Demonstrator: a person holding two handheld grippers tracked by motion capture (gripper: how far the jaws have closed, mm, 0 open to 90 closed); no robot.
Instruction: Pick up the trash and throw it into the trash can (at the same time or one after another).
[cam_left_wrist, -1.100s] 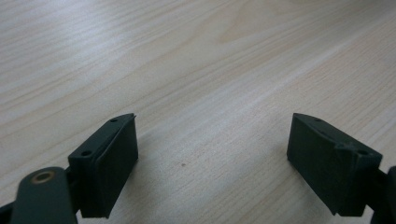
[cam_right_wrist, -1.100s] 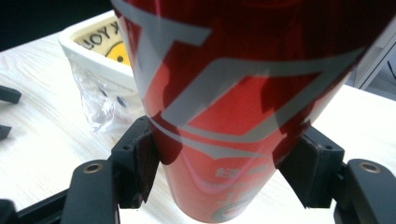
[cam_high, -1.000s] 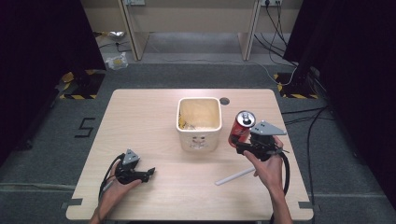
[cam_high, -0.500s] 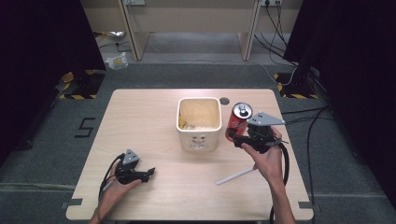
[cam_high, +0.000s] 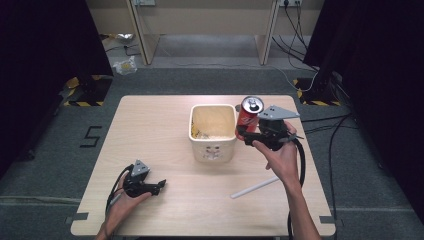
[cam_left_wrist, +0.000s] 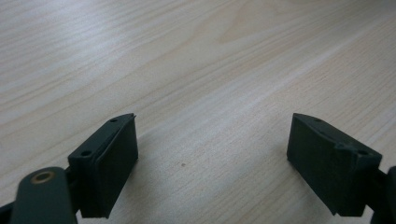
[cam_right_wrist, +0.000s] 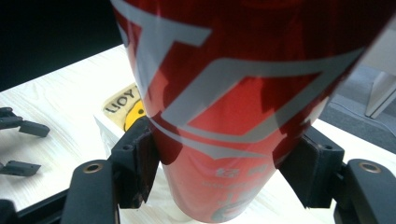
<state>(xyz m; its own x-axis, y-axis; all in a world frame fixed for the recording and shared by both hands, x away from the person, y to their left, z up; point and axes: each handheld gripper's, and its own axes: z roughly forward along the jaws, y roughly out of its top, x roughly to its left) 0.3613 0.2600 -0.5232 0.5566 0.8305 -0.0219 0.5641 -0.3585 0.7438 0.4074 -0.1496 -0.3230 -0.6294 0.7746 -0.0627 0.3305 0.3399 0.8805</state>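
Taking the cream bin (cam_high: 212, 132) at the middle of the table (cam_high: 150, 125) as the landmark: nearest the person, well off to the bin's near left, the left gripper (cam_high: 155, 187) rests on the wood with its jaws spread wide and nothing but bare tabletop between them (cam_left_wrist: 210, 154). To the bin's near right a white straw-like stick (cam_high: 254, 187) lies flat on the wood, apart from both tools. Farther on, just beside the bin's right wall and lifted clear of the table, the right gripper (cam_high: 245, 134) pinches a red can (cam_high: 248, 114) upright, its jaws pressed on the can's lower body (cam_right_wrist: 233, 140), the silver top level with the bin's rim.
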